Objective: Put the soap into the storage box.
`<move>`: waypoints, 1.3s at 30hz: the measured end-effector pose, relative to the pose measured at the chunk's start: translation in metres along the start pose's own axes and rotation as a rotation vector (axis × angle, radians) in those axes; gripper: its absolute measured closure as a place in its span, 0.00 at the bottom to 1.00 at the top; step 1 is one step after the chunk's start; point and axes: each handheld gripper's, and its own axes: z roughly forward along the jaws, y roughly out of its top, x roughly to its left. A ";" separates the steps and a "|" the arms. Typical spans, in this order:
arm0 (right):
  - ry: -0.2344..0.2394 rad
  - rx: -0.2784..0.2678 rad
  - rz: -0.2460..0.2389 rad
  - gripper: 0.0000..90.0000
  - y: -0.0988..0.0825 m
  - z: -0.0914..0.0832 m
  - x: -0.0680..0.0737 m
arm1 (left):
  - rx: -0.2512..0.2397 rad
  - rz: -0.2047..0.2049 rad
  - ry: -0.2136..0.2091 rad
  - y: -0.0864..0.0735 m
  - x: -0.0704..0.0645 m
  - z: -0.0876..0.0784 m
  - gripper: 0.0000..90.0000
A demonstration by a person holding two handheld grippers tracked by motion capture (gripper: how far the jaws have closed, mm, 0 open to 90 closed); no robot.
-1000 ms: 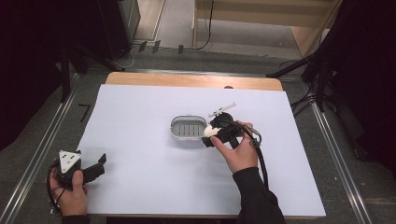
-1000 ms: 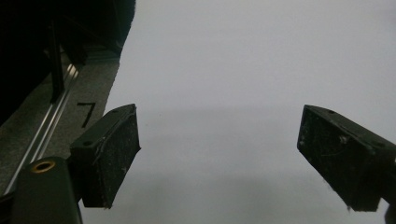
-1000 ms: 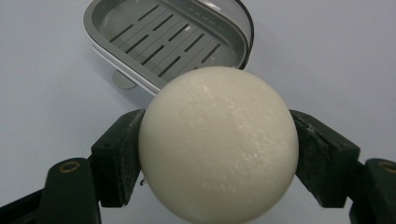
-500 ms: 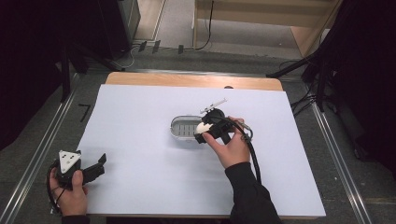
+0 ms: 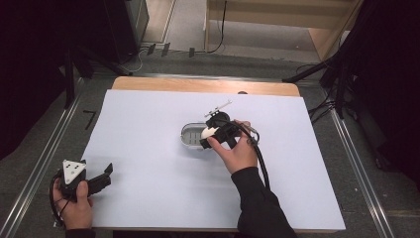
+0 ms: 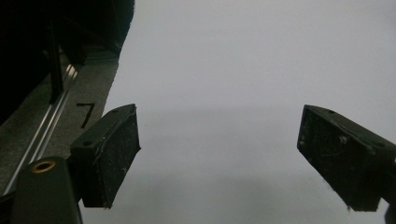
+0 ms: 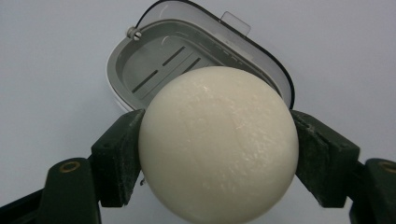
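Moved left over the grey soap dish point(image 5: 193, 136), right gripper point(image 5: 210, 134) clamps the white soap ball point(image 7: 218, 144); left gripper point(image 6: 219, 158) rests wide open, holding nothing.

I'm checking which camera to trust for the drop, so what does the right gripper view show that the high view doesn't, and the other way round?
Right gripper view alone: the slotted drain insert inside the soap dish, and both pads pressed against the round white soap.

High view alone: the left gripper near the table's front left corner, and the person's hands.

Both: the right gripper carrying the soap above the dish on the white table.
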 end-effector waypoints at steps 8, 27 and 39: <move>0.008 0.013 -0.002 0.28 0.010 0.007 0.004 | 0.000 -0.002 -0.001 0.000 0.000 0.000 0.15; 0.012 0.042 0.004 0.28 0.024 0.029 0.008 | 0.001 -0.005 -0.004 0.000 0.000 0.000 0.15; -0.006 0.043 0.034 0.28 0.025 0.037 0.008 | 0.000 -0.009 -0.005 0.000 0.001 0.000 0.15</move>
